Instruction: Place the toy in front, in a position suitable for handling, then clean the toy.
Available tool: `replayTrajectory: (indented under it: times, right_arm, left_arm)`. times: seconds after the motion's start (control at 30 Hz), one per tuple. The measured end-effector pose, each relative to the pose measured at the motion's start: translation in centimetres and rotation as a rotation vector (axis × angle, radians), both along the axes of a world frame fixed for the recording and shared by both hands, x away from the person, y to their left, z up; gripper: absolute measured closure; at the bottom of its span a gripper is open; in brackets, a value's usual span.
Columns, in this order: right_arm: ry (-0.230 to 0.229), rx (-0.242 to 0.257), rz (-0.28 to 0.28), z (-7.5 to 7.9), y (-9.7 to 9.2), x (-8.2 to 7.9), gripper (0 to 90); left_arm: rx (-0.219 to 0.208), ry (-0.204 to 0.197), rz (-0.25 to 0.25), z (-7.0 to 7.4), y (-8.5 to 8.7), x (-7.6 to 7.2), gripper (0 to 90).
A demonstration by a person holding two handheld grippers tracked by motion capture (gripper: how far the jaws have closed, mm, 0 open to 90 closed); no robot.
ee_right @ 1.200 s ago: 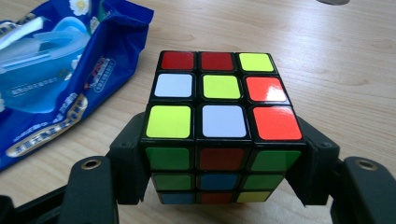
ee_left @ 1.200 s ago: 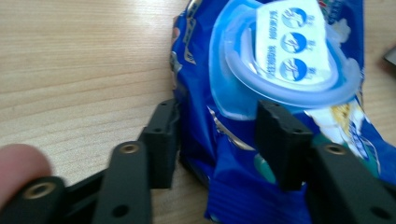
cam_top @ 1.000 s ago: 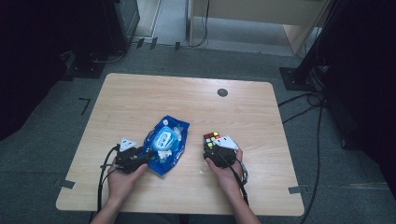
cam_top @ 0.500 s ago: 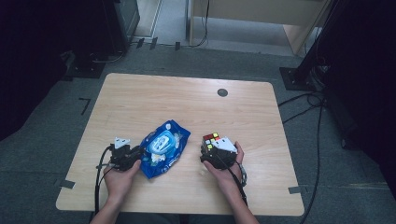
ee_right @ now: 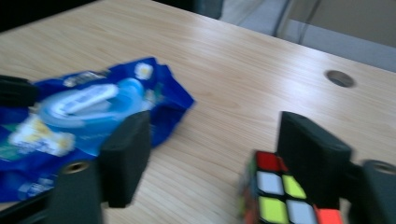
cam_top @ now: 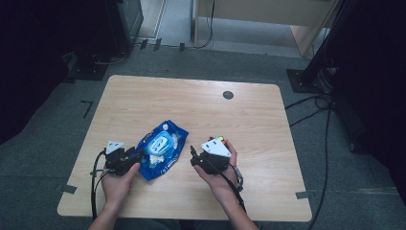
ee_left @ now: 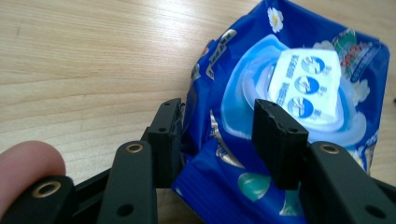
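Wet-wipes pack (ee_left: 299, 116) sits between the left gripper's (ee_left: 229, 135) parted jaws – seemingly unclamped; right gripper (ee_right: 224, 154) gapes beside the Rubik's cube (ee_right: 280, 196). Next: pinch the pack.

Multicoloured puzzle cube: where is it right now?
High view: the multicoloured puzzle cube lies right of the blue wipes pack, on the wooden table, by the right gripper.

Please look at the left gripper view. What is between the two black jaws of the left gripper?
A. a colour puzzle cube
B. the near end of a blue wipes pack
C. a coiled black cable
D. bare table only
B: in the left gripper view the blue wipes pack lies with its near end between the jaws of the left gripper, on the wooden table.
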State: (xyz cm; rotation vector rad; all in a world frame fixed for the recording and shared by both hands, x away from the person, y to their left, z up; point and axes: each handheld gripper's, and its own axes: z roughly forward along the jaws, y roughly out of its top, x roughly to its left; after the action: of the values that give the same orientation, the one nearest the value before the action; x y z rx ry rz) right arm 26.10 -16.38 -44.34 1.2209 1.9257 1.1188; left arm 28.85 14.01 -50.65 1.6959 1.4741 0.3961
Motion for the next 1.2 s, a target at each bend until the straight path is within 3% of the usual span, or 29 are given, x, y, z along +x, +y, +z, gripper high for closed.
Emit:
replayTrajectory:
  times: [0.1,0.2,0.33,0.53,0.67,0.87,1.0,1.1,1.2]
  right_arm:
    - [0.003,0.009,0.055,0.0,1.5,0.2,56.5]
    - [0.02,-0.003,0.071,-0.4,3.4,0.8,73.4]
    - [0.07,0.032,0.084,-1.5,4.9,1.6,83.5]
    - [0.15,0.077,0.071,-3.5,6.2,3.1,85.4]
    - [0.138,0.066,0.077,-3.9,7.0,3.5,83.3]
    - [0.123,0.056,0.075,-3.9,7.6,3.8,79.4]
    - [0.123,0.056,0.069,-4.2,7.7,4.1,77.5]
    - [0.124,0.065,0.067,-4.1,7.7,4.5,85.2]
    - [0.122,0.071,0.077,-4.0,7.6,4.5,87.1]
  left_arm:
    - [0.011,0.01,-0.021,-0.1,0.3,-0.1,54.5]
    - [0.031,0.01,-0.019,-0.2,0.6,-0.3,53.0]
    - [0.014,-0.025,-0.04,0.4,0.8,-1.0,50.1]
    - [0.077,-0.098,-0.1,1.2,-0.5,-1.9,44.9]
    - [0.118,-0.132,-0.12,1.3,-1.0,-2.3,43.4]
    - [0.142,-0.18,-0.141,2.2,-2.1,-2.8,42.8]
    - [0.137,-0.167,-0.174,2.3,-3.1,-2.3,41.8]
    - [0.17,-0.136,-0.207,1.8,-3.8,-2.0,40.3]
    - [0.165,-0.12,-0.213,1.7,-4.0,-1.7,38.6]
